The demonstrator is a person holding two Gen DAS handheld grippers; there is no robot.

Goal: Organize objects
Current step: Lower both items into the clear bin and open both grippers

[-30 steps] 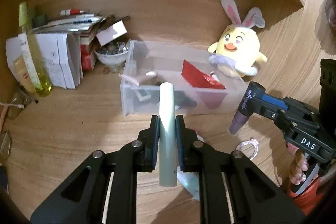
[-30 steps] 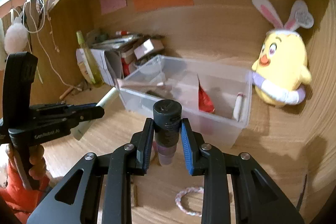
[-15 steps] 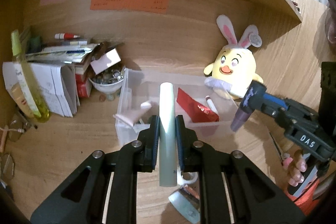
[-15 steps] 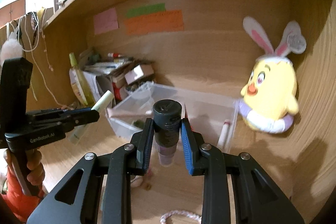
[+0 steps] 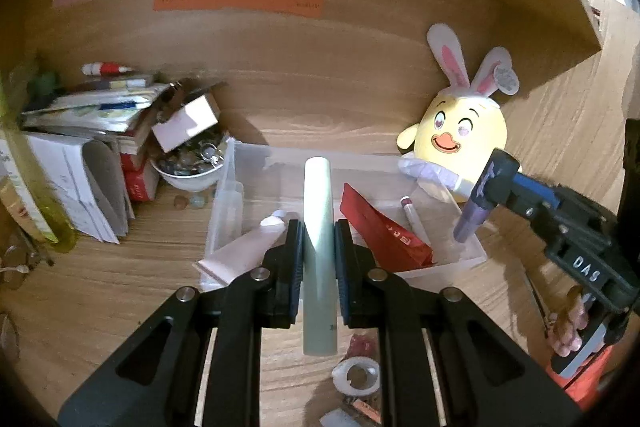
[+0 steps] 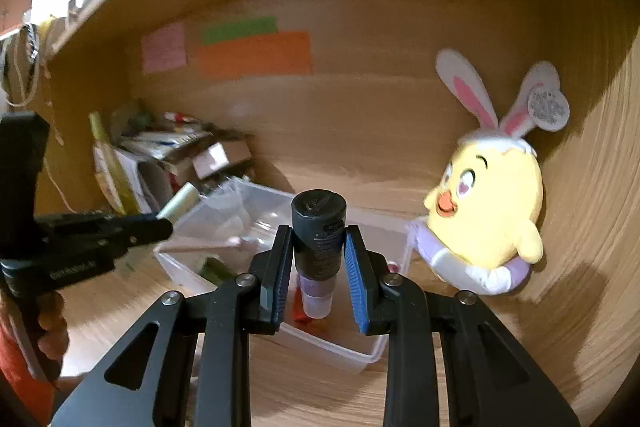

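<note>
My left gripper (image 5: 318, 239) is shut on a pale green tube (image 5: 319, 251), held above the near wall of the clear plastic box (image 5: 228, 203). The box holds a red packet (image 5: 380, 231), a pink tube (image 5: 244, 247) and a small vial (image 5: 414, 219). My right gripper (image 6: 319, 263) is shut on a dark-capped purple bottle (image 6: 318, 239), held over the box's right end (image 6: 372, 351). In the left wrist view the right gripper (image 5: 486, 187) hangs over the box's right corner. In the right wrist view the left gripper (image 6: 168, 221) sits at the box's left.
A yellow bunny-eared plush (image 5: 460, 143) leans against the back wall right of the box. A stack of books and papers (image 5: 88, 131), a white bowl of trinkets (image 5: 188, 171) and a yellow-green bottle (image 5: 28, 195) stand left. Small bits (image 5: 356, 375) lie on the desk near me.
Both grippers have risen and moved forward over the box, each still holding its item. The box now sits lower and closer under the fingers.
</note>
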